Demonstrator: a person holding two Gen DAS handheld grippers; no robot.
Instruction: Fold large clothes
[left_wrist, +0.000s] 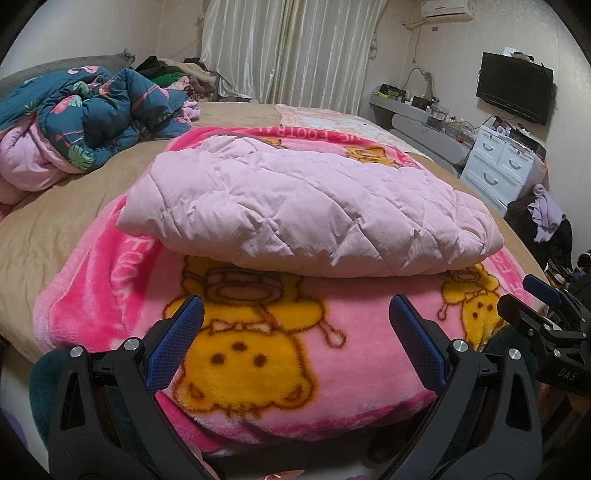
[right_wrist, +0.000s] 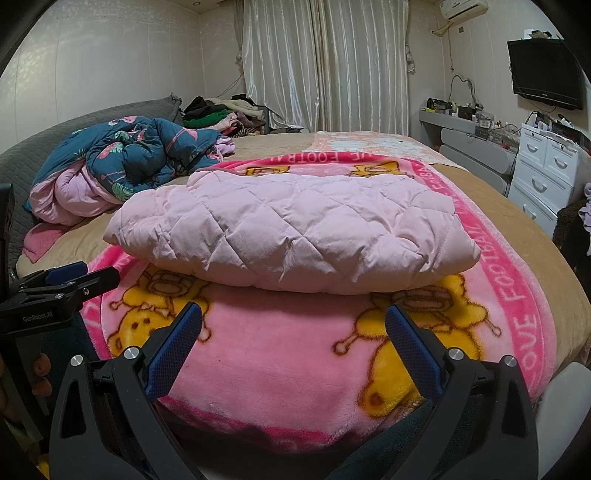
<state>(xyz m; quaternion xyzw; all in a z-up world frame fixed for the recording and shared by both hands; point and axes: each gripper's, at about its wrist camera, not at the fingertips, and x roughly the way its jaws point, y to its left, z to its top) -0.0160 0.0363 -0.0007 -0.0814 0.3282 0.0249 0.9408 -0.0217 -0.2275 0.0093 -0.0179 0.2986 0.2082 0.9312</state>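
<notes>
Pale pink quilted padding fills the centre of both wrist views: a folded quilted jacket lies as a puffy bundle on a bright pink fleece blanket printed with yellow cartoon figures and spread over a tan-covered bed.

At the bottom of the left wrist view, the left gripper has its blue-padded fingers spread wide, holding nothing, short of the jacket's near edge and above the blanket. The right gripper shows the same in its own view: jaws wide apart, empty, clear of the jacket. Each tool also appears in the other's frame, the right gripper at the right edge and the left gripper at the left edge.

A crumpled teal flamingo-print duvet with a pink lining is heaped at the upper left. Behind it is a pile of clothes before pale curtains. A wall-mounted television and a white chest of drawers occupy the upper right.
</notes>
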